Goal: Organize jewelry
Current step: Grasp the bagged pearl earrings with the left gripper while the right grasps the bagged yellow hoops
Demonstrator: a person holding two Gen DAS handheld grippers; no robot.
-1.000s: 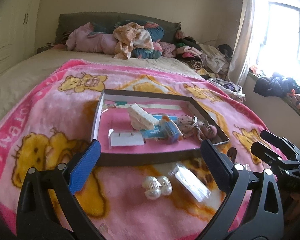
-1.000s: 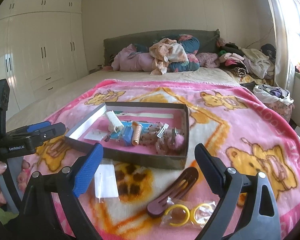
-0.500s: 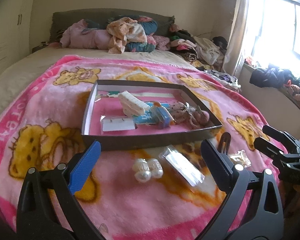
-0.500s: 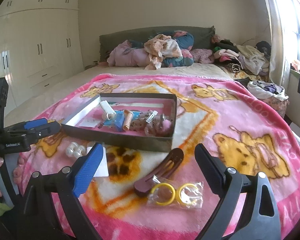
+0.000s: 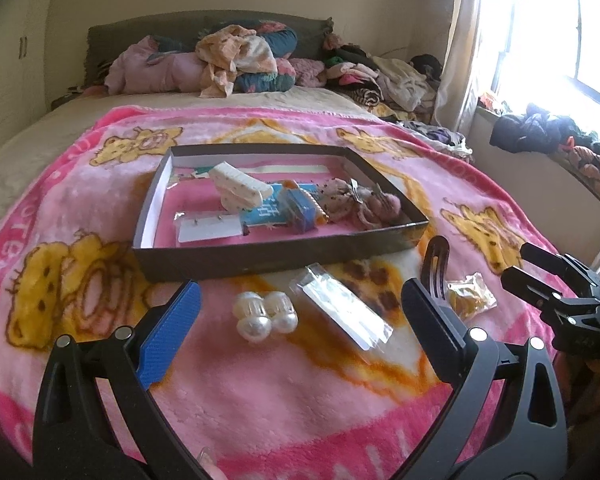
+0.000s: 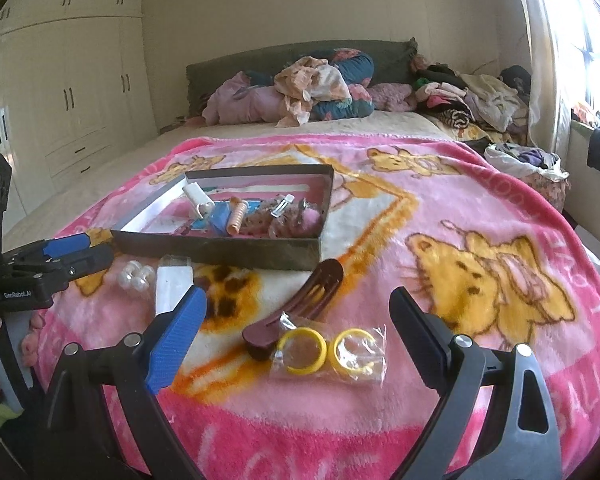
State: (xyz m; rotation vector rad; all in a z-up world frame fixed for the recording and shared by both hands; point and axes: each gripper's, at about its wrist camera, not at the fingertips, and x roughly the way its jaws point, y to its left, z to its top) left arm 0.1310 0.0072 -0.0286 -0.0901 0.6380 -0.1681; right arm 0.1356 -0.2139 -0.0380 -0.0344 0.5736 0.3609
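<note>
progress check, organize jewelry. work surface is a pink bear-print blanket (image 5: 260, 392) spread on the bed.

box (image 5: 268, 256): shallow, dark-walled, pink-lined, sits mid-blanket. already inside: a white hair clip (image 5: 240, 190), a card of small stud earrings (image 5: 210, 229) in clear wrap, a blue packet (image 5: 300, 208), an orange ribbed piece (image 6: 237, 218), and a spotted pink fabric bundle (image 5: 360, 204) with metal snap clips on it. contents lie loose, not sorted into rows.

still outside, on the blanket in front of the box's near wall:
- pearl-like bead cluster (image 5: 266, 312)
- clear flat sachet (image 5: 346, 306), contents not readable
- brown hair barrette (image 6: 296, 312), one end near the box's corner
- bag with two yellow rings (image 6: 328, 350), touching the barrette's near end

left claw (image 5: 300, 336): wide, holding nothing, low over the blanket with the bead cluster and sachet between its fingers' line.
right claw (image 6: 296, 340): wide, holding nothing, framing the ring bag and barrette.

judgement: roughly half done; four loose items left to move in. no grasp under way at this moment.
</note>
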